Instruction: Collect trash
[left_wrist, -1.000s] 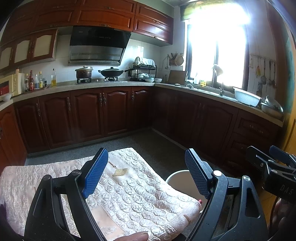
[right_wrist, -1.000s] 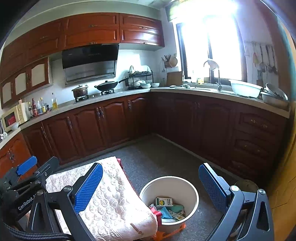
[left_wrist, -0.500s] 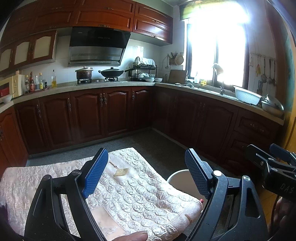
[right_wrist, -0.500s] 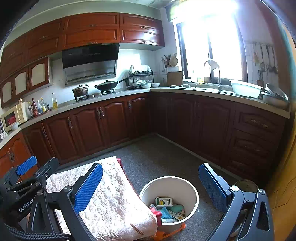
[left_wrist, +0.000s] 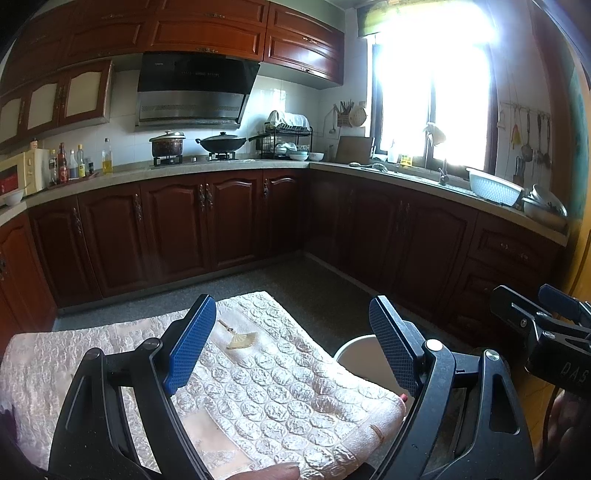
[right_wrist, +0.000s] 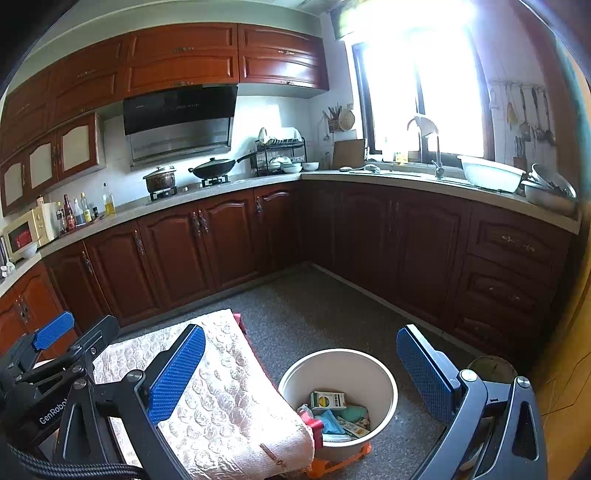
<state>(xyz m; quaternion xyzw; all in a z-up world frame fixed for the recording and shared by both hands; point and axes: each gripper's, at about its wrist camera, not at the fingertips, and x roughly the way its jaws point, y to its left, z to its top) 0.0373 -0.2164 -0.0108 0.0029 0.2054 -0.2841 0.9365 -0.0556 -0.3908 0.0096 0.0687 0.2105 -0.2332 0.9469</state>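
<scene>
Hidden: trash bin (right_wrist: 338, 373) mostly masked in the left view by the right finger and quilted desk cover (left_wrist: 258, 384).
Writing: "GenRobo" (cut off) and "DAS" on gripper bodies.
Left gripper (left_wrist: 291, 347): jaws wide apart, holding nothing.
Right gripper (right_wrist: 301, 373): jaws spread, holding nothing.
Trash (right_wrist: 334, 413): inside bin, on floor beside desk.

A: Where does the light come from?

B: Daylight floods through the window (left_wrist: 430, 99), which is blown out to pure white with glare bleeding over its frame.

A: And the rest?

B: The dark cabinets (right_wrist: 229, 236) sit dimmer, with soft shadow along the floor (right_wrist: 325, 314). Both views are sharp, bow strongly at the edges, and have black corners.
</scene>
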